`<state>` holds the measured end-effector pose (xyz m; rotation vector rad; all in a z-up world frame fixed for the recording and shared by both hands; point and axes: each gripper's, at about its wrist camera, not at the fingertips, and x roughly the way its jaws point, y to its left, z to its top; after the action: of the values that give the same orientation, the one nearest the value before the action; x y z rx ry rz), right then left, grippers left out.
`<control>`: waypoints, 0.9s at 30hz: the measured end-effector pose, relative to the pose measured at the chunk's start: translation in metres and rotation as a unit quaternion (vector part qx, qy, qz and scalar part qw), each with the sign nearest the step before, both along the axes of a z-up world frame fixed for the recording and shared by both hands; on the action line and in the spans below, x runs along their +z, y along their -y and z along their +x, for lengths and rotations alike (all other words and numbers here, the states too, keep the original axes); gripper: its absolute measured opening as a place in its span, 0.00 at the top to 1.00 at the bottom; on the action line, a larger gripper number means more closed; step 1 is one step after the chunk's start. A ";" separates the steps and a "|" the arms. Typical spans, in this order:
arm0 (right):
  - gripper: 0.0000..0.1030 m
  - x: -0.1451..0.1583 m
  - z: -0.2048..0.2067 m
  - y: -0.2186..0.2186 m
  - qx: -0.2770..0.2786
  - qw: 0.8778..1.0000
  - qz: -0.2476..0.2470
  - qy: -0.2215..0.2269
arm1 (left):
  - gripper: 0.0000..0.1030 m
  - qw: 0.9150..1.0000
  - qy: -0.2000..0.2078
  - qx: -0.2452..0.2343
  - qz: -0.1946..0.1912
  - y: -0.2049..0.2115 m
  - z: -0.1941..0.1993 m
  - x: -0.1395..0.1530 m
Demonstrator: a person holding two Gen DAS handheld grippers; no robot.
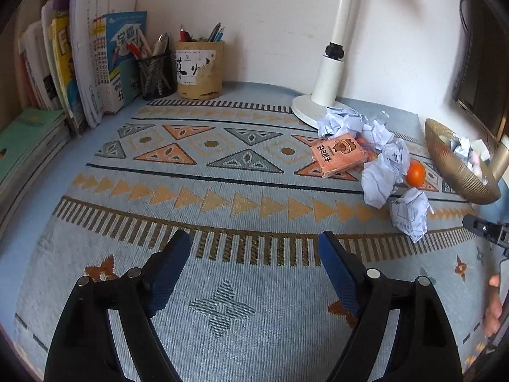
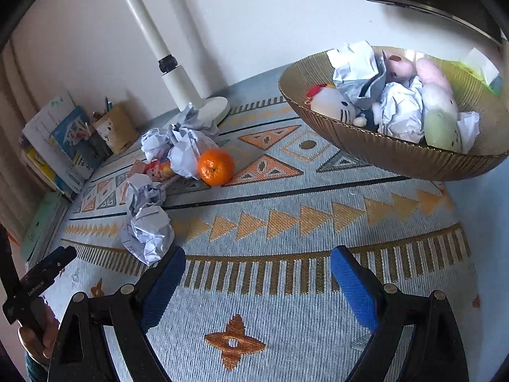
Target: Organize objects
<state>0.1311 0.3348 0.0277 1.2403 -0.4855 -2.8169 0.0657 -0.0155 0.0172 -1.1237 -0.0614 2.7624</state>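
With both grippers' fingers wide and empty, right gripper (image 2: 257, 286) needs to reach the nearest paper ball (image 2: 149, 234) for the bowl (image 2: 397, 156); left gripper (image 1: 254, 264) idle.

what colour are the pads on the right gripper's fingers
Blue pads on black arms, clearest in the right wrist view.

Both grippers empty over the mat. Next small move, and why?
Probably ease the right gripper forward-left onto the nearest crumpled paper ball. Its jaws stand open with nothing between them, that ball lies just past its left finger, and the gold bowl already holds paper balls and plush toys.
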 end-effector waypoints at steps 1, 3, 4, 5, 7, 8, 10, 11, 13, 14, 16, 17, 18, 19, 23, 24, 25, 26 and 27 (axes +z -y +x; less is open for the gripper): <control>0.09 0.000 0.001 0.001 0.000 1.000 0.004 -0.001 | 0.21 1.000 -0.001 -0.001 0.004 0.000 0.001 0.001; 0.05 0.001 0.000 0.003 0.005 1.000 0.005 0.003 | 0.21 1.000 -0.007 0.001 0.008 0.002 0.003 0.002; 0.04 0.001 -0.001 0.003 0.006 1.000 0.002 0.005 | 0.21 1.000 -0.011 0.003 0.008 0.003 0.003 0.003; 0.04 -0.001 -0.002 0.002 0.004 1.000 -0.001 0.007 | 0.21 1.000 -0.013 0.003 0.008 0.003 0.004 0.003; 0.04 -0.001 -0.001 -0.003 -0.002 1.000 -0.013 0.005 | 0.21 1.000 -0.009 -0.001 0.009 0.003 0.003 0.002; 0.04 -0.001 -0.001 -0.004 -0.004 1.000 -0.018 0.003 | 0.21 1.000 -0.008 -0.003 0.009 0.002 0.003 0.002; 0.04 -0.001 -0.001 -0.007 -0.009 1.000 -0.022 0.002 | 0.21 1.000 -0.007 -0.007 0.012 0.002 0.003 0.003; 0.04 0.000 0.000 -0.008 -0.011 1.000 -0.025 0.001 | 0.21 1.000 -0.005 -0.012 0.015 0.002 0.003 0.003; 0.03 0.001 0.001 -0.008 -0.006 0.999 -0.032 -0.006 | 0.21 0.999 0.012 -0.028 0.032 0.002 0.000 0.003; 0.03 0.002 0.001 -0.008 -0.004 0.999 -0.031 -0.007 | 0.21 0.998 0.028 -0.039 0.050 0.003 -0.005 0.005; 0.03 0.002 0.001 -0.004 0.003 1.000 -0.027 -0.005 | 0.21 0.995 0.045 -0.055 0.063 -0.002 -0.017 0.017; 0.03 0.002 -0.001 -0.001 0.009 1.000 -0.021 0.000 | 0.21 0.995 0.041 -0.066 0.069 -0.005 -0.023 0.027; 0.02 0.002 -0.003 0.005 0.015 1.000 -0.013 0.012 | 0.21 0.992 0.036 -0.079 0.087 -0.006 -0.032 0.037; 0.02 0.001 -0.006 0.012 0.024 0.999 -0.016 0.031 | 0.21 0.989 0.040 -0.093 0.107 -0.007 -0.043 0.043; 0.02 -0.001 -0.019 0.049 0.077 0.991 -0.085 0.072 | 0.21 0.978 0.089 -0.143 0.121 -0.034 -0.097 0.029; 0.03 0.000 -0.024 0.064 0.099 0.988 -0.083 0.078 | 0.21 0.977 0.093 -0.159 0.106 -0.044 -0.108 0.022; 0.03 0.001 -0.029 0.076 0.115 0.987 -0.071 0.082 | 0.21 0.973 0.095 -0.185 0.097 -0.053 -0.115 0.017; 0.03 0.004 -0.034 0.089 0.129 0.987 -0.043 0.082 | 0.21 0.968 0.096 -0.213 0.088 -0.060 -0.121 0.013; 0.03 0.008 -0.038 0.102 0.139 0.987 0.007 0.077 | 0.21 0.959 0.101 -0.254 0.072 -0.067 -0.125 0.008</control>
<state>0.0934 0.2324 0.0356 1.4117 -0.2726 -2.5115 -0.0597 0.0517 0.0248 -1.1810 0.0036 2.1557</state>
